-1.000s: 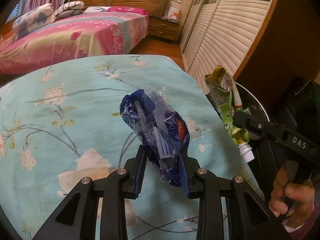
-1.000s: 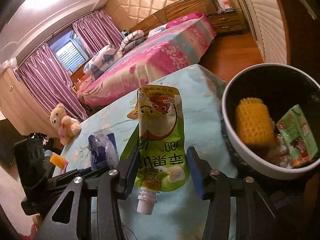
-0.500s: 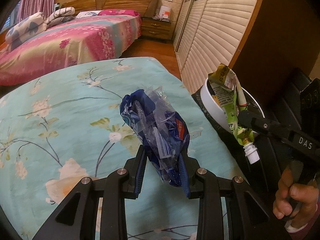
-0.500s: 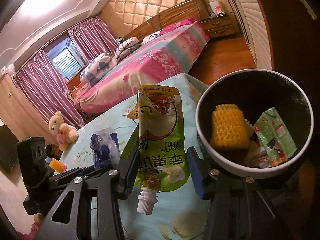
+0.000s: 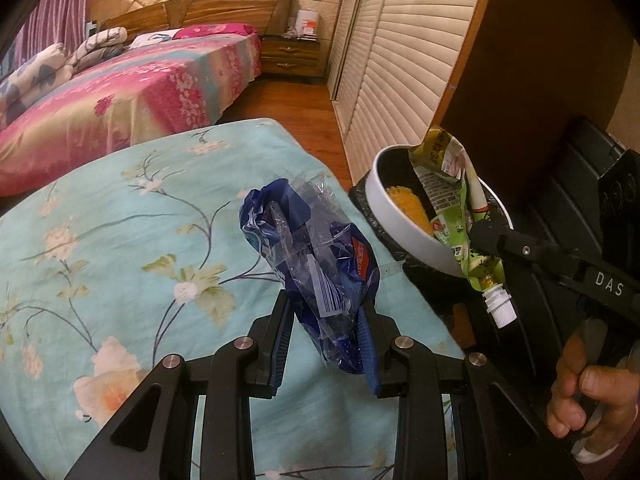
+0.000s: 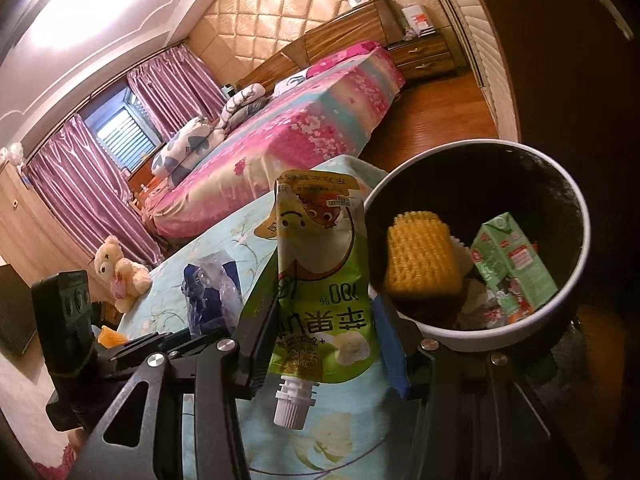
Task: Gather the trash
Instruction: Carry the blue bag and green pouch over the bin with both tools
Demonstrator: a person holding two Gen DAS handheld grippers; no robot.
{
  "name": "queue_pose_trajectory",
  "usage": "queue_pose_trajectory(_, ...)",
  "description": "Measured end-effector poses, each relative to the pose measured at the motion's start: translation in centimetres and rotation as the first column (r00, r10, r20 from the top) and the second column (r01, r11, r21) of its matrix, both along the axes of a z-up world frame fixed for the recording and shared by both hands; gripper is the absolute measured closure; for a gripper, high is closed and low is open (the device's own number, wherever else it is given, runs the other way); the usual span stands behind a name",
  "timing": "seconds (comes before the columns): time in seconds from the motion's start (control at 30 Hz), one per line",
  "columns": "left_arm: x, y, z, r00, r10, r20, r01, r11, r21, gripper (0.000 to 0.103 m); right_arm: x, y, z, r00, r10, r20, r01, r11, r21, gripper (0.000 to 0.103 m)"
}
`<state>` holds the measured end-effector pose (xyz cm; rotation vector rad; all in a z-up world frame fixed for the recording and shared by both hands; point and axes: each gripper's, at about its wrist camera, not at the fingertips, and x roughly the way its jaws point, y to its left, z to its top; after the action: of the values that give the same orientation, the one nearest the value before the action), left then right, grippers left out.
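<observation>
The green juice pouch [image 6: 320,292] hangs cap-down, squeezed in the right tool [image 6: 324,344], right beside the white bin [image 6: 576,280]. Inside the bin lie a yellow sponge [image 6: 420,260] and a green carton [image 6: 512,264]. The left tool [image 5: 326,330] pinches a blue plastic bag [image 5: 312,256] above the flowery table [image 5: 120,240].

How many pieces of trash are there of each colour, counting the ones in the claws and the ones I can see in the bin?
Green: 2, the juice pouch in the right claw and the carton in the bin
Blue: 1, the wrapper in the left claw
Yellow: 1, the foam net in the bin
Total: 4
</observation>
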<state>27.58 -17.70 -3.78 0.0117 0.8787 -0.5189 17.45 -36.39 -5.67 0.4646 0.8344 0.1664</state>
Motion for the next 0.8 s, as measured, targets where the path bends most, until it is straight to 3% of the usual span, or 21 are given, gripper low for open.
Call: queue_pose_trajectory(0.8, 1.9, -4.1, 0.3, 0.997, -0.074, 0.007, 0.074, 0.997, 0.01, 0.074, 0.3, -3.5, 0.0, 0.995, -0.098, -0.01, 0.098, 0.995, -0.021, 0.055)
